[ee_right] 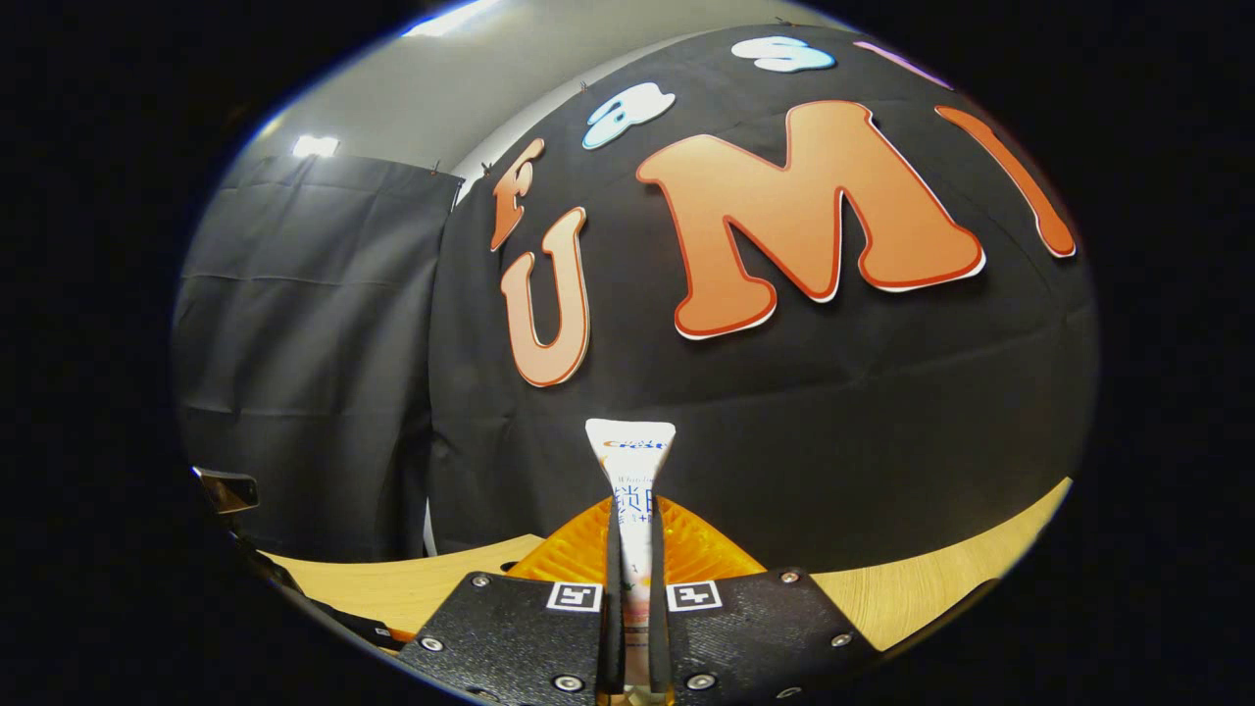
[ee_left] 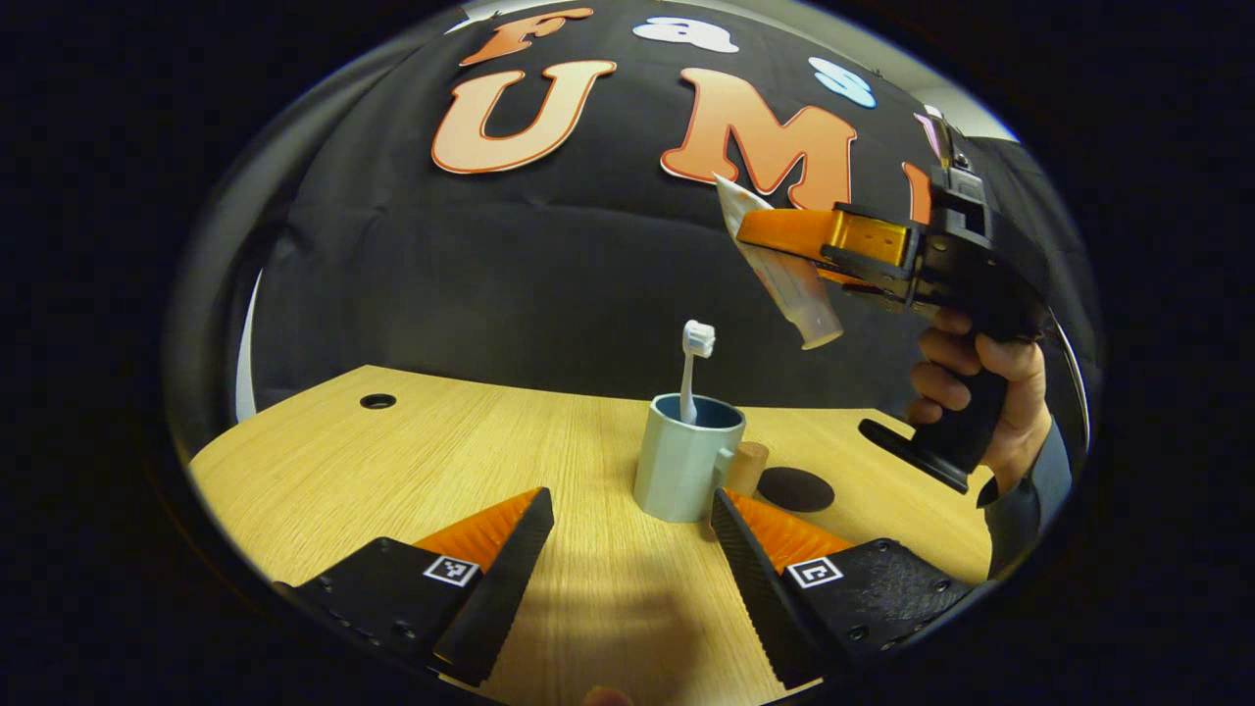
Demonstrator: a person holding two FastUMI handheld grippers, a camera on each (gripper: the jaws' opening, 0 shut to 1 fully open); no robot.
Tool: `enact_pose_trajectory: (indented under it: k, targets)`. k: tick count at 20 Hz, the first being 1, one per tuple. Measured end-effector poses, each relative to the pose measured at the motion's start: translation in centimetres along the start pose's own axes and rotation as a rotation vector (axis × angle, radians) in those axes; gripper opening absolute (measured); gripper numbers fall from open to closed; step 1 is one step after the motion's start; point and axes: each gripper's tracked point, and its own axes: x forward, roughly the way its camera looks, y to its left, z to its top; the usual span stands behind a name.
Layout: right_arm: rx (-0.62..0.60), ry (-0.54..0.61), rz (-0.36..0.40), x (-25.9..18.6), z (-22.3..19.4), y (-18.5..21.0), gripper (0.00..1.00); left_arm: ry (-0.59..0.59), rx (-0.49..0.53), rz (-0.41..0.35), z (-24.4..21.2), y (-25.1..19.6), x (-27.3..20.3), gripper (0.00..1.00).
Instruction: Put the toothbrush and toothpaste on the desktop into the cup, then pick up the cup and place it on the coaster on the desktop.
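Note:
A pale grey-blue cup stands upright on the wooden desktop, with a white toothbrush standing in it, bristles up. My left gripper is open low over the desk, just in front of the cup. Right of the cup lies a dark round coaster. In the left gripper view my right gripper hangs high above and to the right of the cup, shut on the white toothpaste tube, cap end tilted down. In the right gripper view the toothpaste tube sticks up between the fingers of the right gripper.
A small wooden cylinder sits behind the cup's right side. The desktop has a cable hole at its far left. A person's hand holds the right gripper's handle at the right. Black cloth walls the back.

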Motion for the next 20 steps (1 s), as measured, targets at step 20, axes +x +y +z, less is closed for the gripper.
enact_pose_trajectory:
  k: [20]
  targets:
    - [0.072, 0.125, 0.036, 4.8, -8.5, -2.1, 0.11, 0.037, 0.019, 0.039, -1.2, 1.3, 0.0, 0.98]
